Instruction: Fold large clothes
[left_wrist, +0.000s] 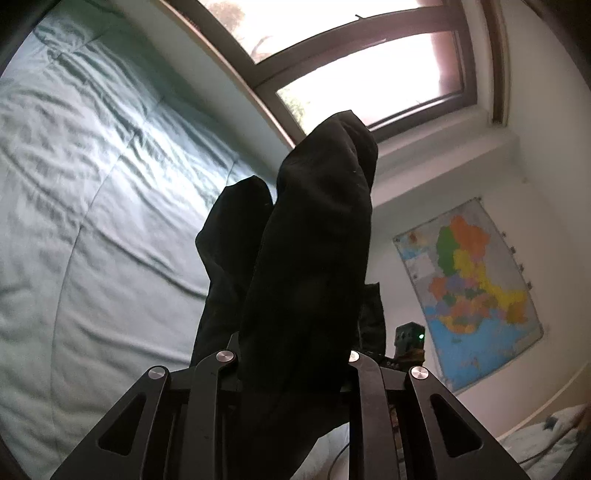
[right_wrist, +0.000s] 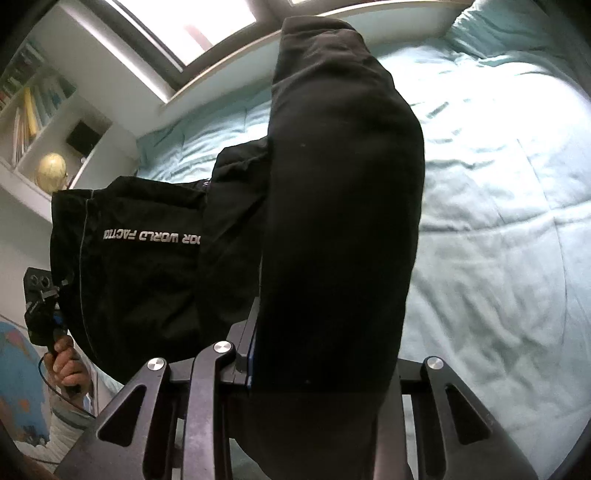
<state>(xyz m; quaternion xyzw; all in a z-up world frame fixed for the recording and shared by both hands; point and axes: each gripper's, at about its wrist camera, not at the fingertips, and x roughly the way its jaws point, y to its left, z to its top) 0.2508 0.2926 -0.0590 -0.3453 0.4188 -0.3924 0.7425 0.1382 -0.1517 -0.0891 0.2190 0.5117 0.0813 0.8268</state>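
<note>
Black garment (right_wrist: 332, 221) pinched in both the left gripper (left_wrist: 295, 369) and right gripper (right_wrist: 321, 362), raised above the bed (right_wrist: 498, 221); best kept taut and level when lowering.

Daylight from the overexposed window (left_wrist: 354, 62) backlights both views. Black garment (right_wrist: 332, 221) reads as detail-poor silhouette; fisheye edges curve, vignette, blur slightly

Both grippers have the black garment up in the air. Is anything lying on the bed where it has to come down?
Nothing visible does. The bed under the black garment shows only its wrinkled teal cover in both views, though the cloth itself hides part of it.
</note>
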